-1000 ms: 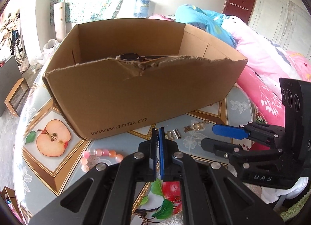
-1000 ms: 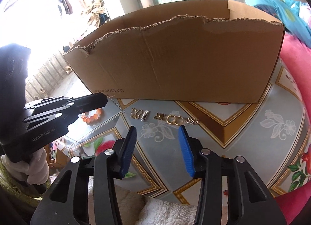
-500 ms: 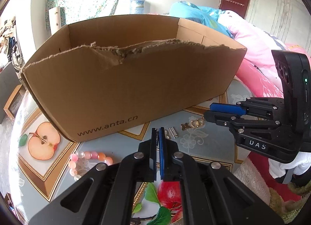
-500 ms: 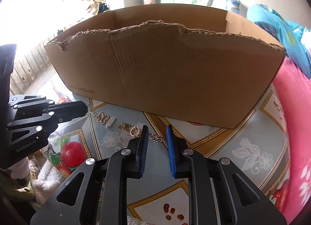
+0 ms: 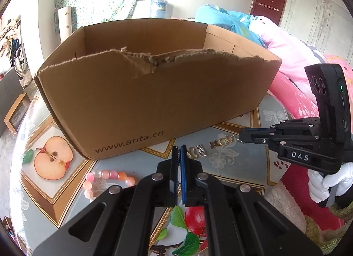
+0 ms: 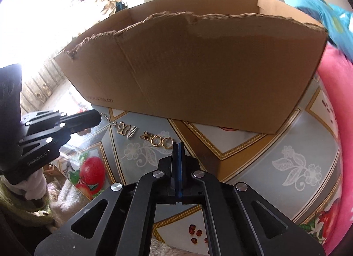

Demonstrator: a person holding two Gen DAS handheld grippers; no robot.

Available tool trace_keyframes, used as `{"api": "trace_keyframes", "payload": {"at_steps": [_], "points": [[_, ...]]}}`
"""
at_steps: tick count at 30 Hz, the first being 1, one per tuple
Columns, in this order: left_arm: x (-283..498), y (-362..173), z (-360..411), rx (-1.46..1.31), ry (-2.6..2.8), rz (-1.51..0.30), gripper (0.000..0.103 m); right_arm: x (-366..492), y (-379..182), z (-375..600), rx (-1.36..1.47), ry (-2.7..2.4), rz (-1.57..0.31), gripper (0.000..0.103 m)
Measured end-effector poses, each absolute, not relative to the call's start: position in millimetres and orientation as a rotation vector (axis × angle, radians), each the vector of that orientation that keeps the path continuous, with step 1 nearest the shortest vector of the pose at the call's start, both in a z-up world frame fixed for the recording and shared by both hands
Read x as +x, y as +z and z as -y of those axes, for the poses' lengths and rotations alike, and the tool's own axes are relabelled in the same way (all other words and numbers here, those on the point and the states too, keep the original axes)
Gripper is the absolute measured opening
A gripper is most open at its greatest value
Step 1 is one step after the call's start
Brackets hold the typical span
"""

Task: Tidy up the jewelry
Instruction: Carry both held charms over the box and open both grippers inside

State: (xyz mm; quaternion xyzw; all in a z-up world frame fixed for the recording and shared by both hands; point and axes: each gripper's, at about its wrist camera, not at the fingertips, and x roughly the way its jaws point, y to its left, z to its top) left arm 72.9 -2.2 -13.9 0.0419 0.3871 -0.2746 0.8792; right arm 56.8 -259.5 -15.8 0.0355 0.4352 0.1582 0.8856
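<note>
Near the cardboard box (image 6: pixel 198 68), right gripper (image 6: pixel 178 145) fingers have just pressed together on the gold chain's (image 6: pixel 154 139) end — ready to lift.

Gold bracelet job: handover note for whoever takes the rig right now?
Left gripper: shut, apparently pinching the butterfly end of the gold bracelet.
Right gripper: jaws have just closed on the other end, beside the two rings.
The bracelet lies stretched out on the table in front of the cardboard box. The pink bead bracelet is on the table near the left gripper.
Done: both ends look gripped. The box floor is hidden.
Left: probably lift the bracelet into the box, then the beads.
</note>
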Motion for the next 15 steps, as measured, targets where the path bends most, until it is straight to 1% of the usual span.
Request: {"api": "trace_keyframes", "payload": {"at_steps": [9,15], "points": [[63,-3,0,0.091,-0.577,-0.772,0.002,46,3,285,0.234,0.331,-0.831,0.0],[47,21,-4,0.092,-0.583,-0.708,0.002,25,27,292,0.243,0.358,-0.747,0.0]]}}
